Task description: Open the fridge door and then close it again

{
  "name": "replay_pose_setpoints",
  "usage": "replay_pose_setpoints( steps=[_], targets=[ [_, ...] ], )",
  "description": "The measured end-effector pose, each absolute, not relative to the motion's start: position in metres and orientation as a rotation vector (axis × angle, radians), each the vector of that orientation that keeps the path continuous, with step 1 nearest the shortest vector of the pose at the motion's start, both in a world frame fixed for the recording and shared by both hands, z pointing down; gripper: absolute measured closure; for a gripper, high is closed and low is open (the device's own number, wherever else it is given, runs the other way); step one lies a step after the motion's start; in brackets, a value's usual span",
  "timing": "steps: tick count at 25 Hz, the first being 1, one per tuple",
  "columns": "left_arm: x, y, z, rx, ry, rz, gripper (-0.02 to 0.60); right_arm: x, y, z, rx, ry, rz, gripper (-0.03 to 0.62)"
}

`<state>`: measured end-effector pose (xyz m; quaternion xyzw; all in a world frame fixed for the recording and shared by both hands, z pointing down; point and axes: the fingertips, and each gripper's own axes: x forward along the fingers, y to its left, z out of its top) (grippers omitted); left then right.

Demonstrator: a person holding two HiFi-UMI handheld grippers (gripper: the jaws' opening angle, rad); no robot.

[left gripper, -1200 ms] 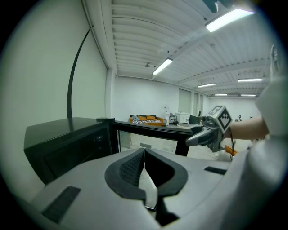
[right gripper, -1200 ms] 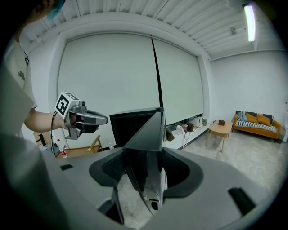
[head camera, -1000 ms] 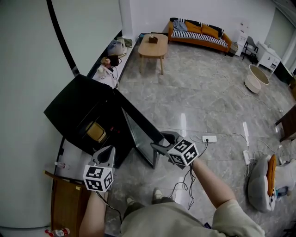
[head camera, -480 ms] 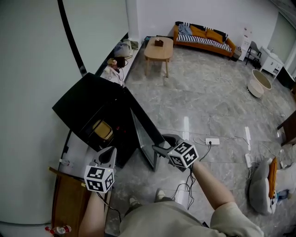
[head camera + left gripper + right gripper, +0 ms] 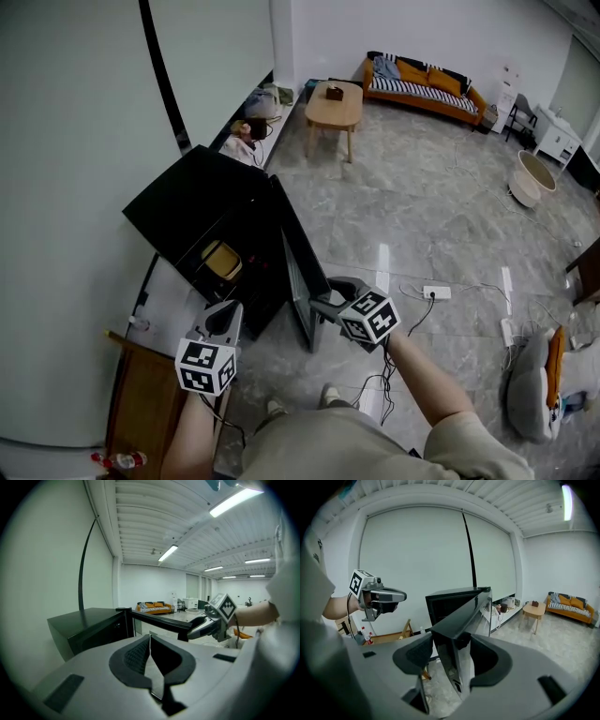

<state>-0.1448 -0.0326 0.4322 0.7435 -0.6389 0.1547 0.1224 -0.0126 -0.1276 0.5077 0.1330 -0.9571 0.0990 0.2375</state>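
The right tongs (image 5: 317, 302) are clamping the free edge of the fridge door (image 5: 294, 267). In the right gripper view the dark slab of the door (image 5: 461, 620) is standing upright between the two pads, so the jaws are staying fairly wide because the door's thickness is filling them. Gripping at that outer edge, far from the hinge, is likely giving the person the most leverage for swinging the door.

The left tongs (image 5: 225, 315) are pressing together on nothing; in the left gripper view the pads (image 5: 138, 657) are meeting with no gap. They are hanging just beside the fridge's open front without touching it, apparently sitting out of the door's path, since one grip is enough for this job.

The fridge (image 5: 202, 202) is a small black box that is sitting on the floor (image 5: 422, 216) against the pale wall. Its door is standing partly open at an angle, exposing a yellow item (image 5: 223, 260) inside. By my reading, the opening half of the task is underway or done and the closing is yet to finish.

A power strip (image 5: 437, 292) is lying on the floor near the right arm, well clear of the door.
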Motion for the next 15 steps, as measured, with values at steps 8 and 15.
replay_pose_setpoints(
  steps=[8, 15],
  targets=[
    [-0.159, -0.012, 0.421, 2.178, -1.888, 0.439, 0.572, -0.04, -0.105, 0.506, 0.344, -2.633, 0.27, 0.362],
    [-0.177, 0.001, 0.421, 2.155, -1.911, 0.433, 0.572, -0.061, -0.094, 0.508, 0.331, -2.635, 0.256, 0.372]
  ],
)
